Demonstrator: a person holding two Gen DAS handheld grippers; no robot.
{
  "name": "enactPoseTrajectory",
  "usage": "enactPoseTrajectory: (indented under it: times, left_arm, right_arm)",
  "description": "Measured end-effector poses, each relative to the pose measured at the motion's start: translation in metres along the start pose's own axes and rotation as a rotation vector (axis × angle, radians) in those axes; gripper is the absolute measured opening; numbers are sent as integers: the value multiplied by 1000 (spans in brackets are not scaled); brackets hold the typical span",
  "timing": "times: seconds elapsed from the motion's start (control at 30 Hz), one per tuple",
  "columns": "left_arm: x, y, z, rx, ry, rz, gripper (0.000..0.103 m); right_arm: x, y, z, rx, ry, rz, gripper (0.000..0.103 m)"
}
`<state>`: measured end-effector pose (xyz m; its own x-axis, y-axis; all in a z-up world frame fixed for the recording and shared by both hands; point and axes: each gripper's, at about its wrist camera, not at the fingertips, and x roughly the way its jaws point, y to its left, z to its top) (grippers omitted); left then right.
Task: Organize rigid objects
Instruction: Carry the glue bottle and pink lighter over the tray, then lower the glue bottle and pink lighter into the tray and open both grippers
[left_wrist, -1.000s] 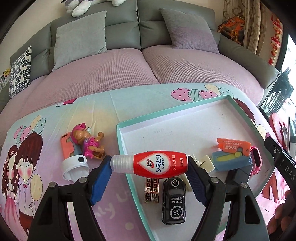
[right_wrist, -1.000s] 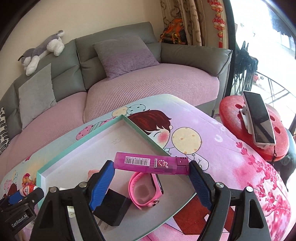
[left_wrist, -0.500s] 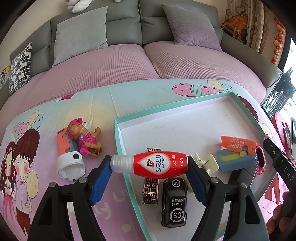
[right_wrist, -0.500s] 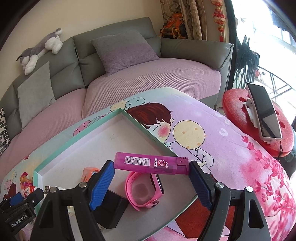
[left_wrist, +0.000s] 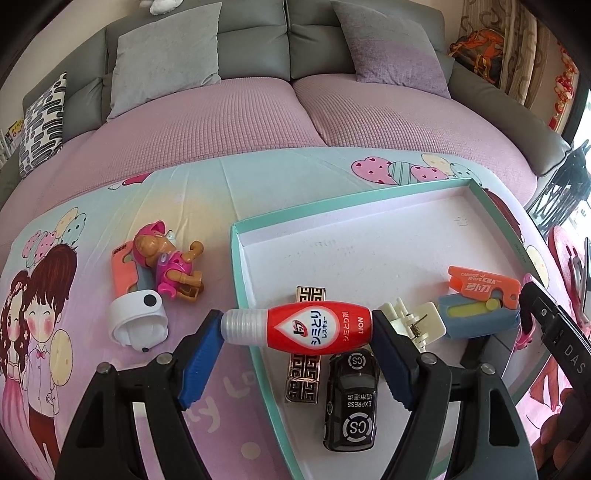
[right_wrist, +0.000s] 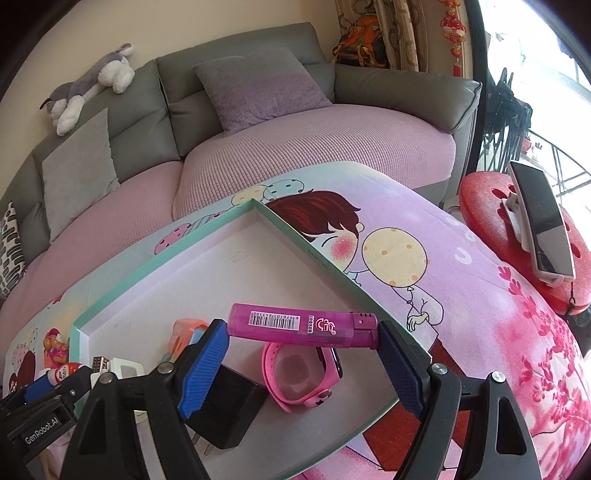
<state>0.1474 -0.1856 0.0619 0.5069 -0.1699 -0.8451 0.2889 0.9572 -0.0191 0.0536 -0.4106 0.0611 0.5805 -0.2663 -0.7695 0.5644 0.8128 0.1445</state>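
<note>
Sofa (left_wrist: 258, 110) has slid upward beyond the cartoon-printed cloth (left_wrist: 166, 206).

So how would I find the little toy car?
Look in the shallow green-edged tray on the cartoon tablecloth, at its near left corner. The black toy car lies there beside a gold patterned box; only the car has white "CS" circles.
</note>
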Motion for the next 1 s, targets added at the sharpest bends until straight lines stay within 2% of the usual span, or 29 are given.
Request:
enactPoseTrajectory:
  times: [0.13, 0.27, 0.37, 0.47, 1.0]
  left_arm:
    - [2, 0, 0, -1, 8, 9, 79]
    - [1, 0, 0, 0, 7, 20, 80]
    - [1, 1, -1, -3, 11, 30, 80]
    - [1, 5, -1, -18, 11, 32, 88]
    - [-4, 30, 0, -123, -23, 70, 89]
  right_arm:
    - [3, 0, -1, -2, 16, 2, 85]
    - [5, 1, -2, -5, 25, 9, 93]
    - [6, 1, -2, -5, 28, -1, 103]
    - [6, 0, -2, 2, 31, 3, 103]
    - [0, -3, 1, 28, 2, 12, 103]
